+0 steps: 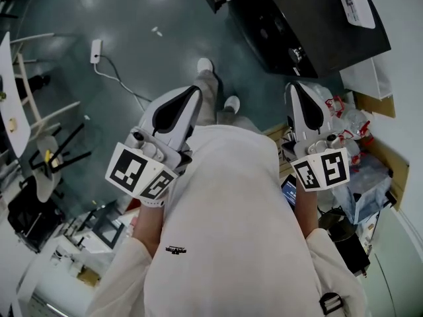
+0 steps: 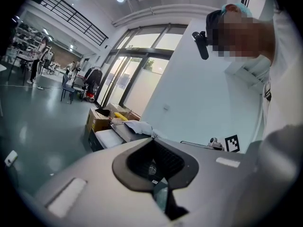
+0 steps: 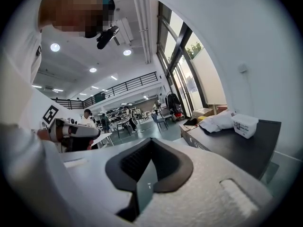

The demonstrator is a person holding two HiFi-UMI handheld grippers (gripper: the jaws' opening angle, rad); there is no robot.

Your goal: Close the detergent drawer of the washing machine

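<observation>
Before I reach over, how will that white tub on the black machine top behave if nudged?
The white tub looks thin-walled plastic, so probably light. It sits flat on the smooth black top, so it would likely slide, not tip.

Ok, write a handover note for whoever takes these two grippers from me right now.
Left gripper: shut, empty, held in front of the torso.
Right gripper: shut, empty, held the same way.
Things: a black-topped unit stands ahead on the right. No detergent drawer can be made out in any view.
Done: neither gripper is touching anything.
Left: find the drawer, check whether it is open, and push it shut.
</observation>
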